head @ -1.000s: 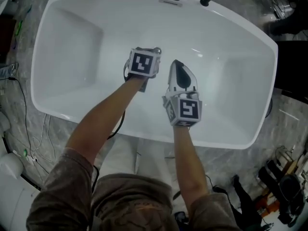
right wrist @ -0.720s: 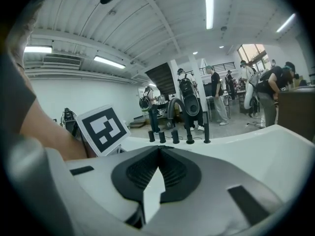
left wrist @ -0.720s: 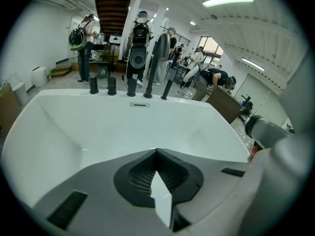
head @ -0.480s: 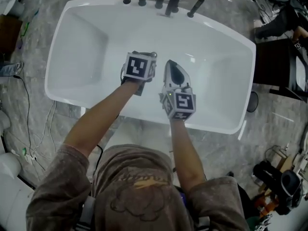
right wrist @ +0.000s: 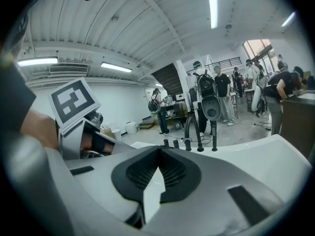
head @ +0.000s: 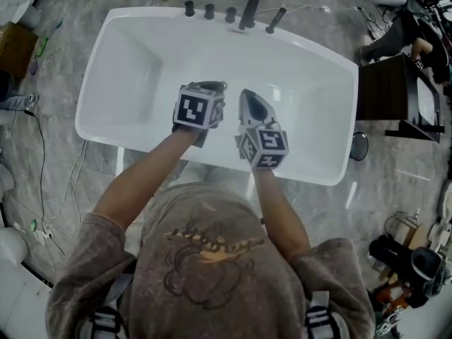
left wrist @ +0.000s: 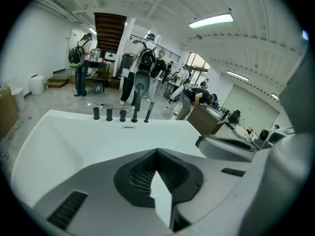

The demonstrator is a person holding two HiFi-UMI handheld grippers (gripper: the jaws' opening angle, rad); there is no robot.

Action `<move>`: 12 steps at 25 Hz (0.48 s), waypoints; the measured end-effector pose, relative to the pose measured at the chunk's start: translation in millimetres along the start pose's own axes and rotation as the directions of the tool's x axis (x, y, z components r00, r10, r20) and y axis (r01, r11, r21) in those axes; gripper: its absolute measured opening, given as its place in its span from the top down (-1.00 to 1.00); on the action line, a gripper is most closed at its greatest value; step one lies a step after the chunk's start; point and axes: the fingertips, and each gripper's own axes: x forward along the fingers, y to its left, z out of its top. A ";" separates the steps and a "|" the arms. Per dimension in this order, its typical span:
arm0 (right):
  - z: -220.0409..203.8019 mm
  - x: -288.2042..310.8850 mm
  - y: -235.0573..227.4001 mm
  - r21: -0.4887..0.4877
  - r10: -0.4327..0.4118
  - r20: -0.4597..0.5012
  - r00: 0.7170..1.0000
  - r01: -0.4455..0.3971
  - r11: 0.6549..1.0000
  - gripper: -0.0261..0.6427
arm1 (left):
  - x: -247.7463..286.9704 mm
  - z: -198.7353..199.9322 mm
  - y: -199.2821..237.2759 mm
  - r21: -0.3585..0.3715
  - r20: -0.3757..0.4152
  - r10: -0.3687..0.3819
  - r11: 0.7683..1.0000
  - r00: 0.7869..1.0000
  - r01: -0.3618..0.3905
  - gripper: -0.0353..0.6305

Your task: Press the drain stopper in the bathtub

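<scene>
The left gripper (head: 212, 85) has its jaws closed, tips together with nothing between them; in its own view (left wrist: 156, 154) only a thin wedge of white tub shows under the meeting tips. The right gripper (head: 248, 94) is closed and empty too (right wrist: 158, 151). The two are held side by side over the middle of the tub (head: 106, 129), the left one nearer the far rim. Both point toward that rim.

The stopper (head: 223, 85) shows only as a small chrome glint on the tub floor, right at the left gripper's tip and roughly in line with the spout (head: 248, 11). It is too small to make out its shape or whether it is pressed down. Whether the gripper touches it cannot be told. Neither gripper view shows it, since both look across the tub at the far rim.

Counted, there is one white tub and one stopper. There are two grippers, each with one marker cube (head: 196, 109); the right one's cube (head: 265, 147) sits nearer the person. The left cube also appears in the right gripper view (right wrist: 74, 102).

Five black fittings stand on the far rim: three short knobs (head: 210, 10), one curved spout and one slanted lever (head: 275, 20). One dark cabinet (head: 388, 94) stands just beside the tub's right end. Cables (head: 42, 161) lie on the floor at its left. Several people (left wrist: 147, 58) stand well beyond the tub.
</scene>
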 end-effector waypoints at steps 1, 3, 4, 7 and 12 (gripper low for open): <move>1.4 -3.7 2.8 -0.002 0.007 -0.004 1.000 -0.007 1.000 0.93 | -6.3 2.2 -3.4 0.004 0.014 -0.007 1.000 1.000 0.007 0.89; 5.3 -10.7 7.9 0.001 0.021 -0.012 1.000 -0.021 1.000 0.93 | -17.7 3.3 -9.0 0.007 0.027 -0.021 1.000 0.999 0.021 0.89; 7.9 -13.4 10.3 0.005 0.031 -0.012 0.999 -0.031 1.000 0.93 | -22.8 3.9 -11.5 0.010 0.033 -0.030 1.000 0.999 0.030 0.89; 16.6 -21.2 21.6 0.003 0.072 -0.007 0.997 -0.072 0.997 0.93 | -39.4 13.4 -19.0 0.039 0.073 -0.056 0.998 0.996 0.053 0.89; 29.1 -36.0 37.2 -0.022 0.125 0.000 0.992 -0.125 0.992 0.93 | -63.7 23.4 -34.5 0.075 0.118 -0.112 0.992 0.987 0.104 0.89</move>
